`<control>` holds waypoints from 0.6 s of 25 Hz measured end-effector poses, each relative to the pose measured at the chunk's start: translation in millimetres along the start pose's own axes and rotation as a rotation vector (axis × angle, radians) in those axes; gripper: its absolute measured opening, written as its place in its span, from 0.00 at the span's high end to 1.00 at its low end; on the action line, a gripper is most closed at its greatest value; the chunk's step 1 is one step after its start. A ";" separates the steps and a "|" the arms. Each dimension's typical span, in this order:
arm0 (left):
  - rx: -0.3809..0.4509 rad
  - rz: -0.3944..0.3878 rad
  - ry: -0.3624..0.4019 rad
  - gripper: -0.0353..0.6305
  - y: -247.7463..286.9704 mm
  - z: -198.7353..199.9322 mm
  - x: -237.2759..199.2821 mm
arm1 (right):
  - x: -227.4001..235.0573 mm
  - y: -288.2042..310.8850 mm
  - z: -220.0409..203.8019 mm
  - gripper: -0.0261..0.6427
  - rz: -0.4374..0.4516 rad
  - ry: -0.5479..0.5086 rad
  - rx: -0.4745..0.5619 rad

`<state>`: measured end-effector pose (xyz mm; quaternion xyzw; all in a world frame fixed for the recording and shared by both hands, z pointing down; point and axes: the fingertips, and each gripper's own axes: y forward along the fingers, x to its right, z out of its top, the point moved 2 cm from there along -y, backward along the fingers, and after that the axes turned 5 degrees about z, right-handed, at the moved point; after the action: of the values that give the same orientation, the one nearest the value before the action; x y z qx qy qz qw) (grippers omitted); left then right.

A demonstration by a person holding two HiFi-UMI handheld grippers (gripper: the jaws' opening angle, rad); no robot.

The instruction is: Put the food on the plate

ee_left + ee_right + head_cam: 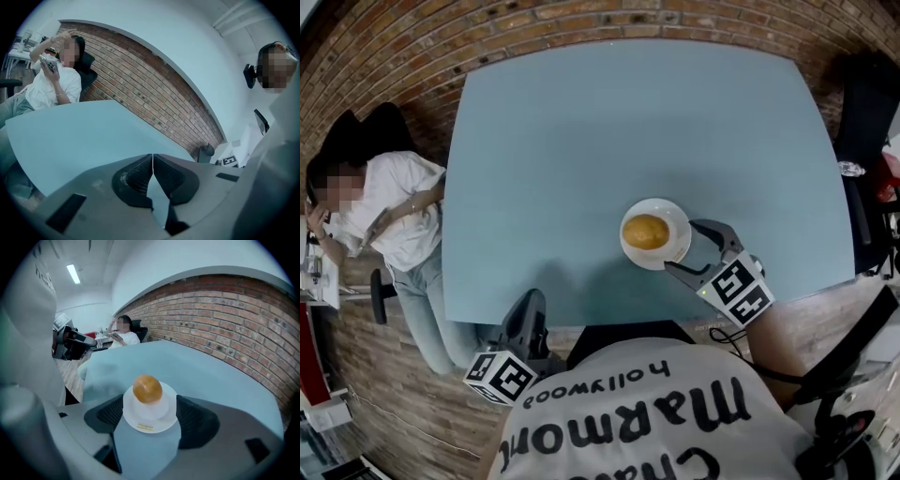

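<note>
Right gripper (146, 416) is hovering spread wide right by the plate (149, 427), and the food (147, 389) is already sitting on it. Left gripper (152, 165) is resting pressed together, empty. I'm guessing only backing away is left.

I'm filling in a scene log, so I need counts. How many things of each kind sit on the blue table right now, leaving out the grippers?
plate: 1, white
food item: 1, round and orange-brown, lying on the plate
Total: 2
</note>
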<state>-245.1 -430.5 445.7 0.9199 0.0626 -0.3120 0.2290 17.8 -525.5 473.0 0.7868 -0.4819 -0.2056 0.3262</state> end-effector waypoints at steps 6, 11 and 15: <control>0.016 -0.064 0.023 0.93 -13.2 -15.3 27.6 | -20.1 -34.3 -4.2 0.43 -0.004 0.071 0.123; 0.031 -0.094 0.054 0.93 -27.9 -29.3 47.9 | -37.8 -64.4 -25.8 0.55 -0.017 0.109 0.147; 0.035 -0.118 0.078 0.93 -38.6 -44.8 62.6 | -46.5 -90.5 -38.5 0.83 -0.059 0.139 0.209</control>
<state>-180.7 -377.4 424.6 0.9300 0.1204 -0.2898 0.1916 77.8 -442.7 436.1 0.8428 -0.4535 -0.1088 0.2687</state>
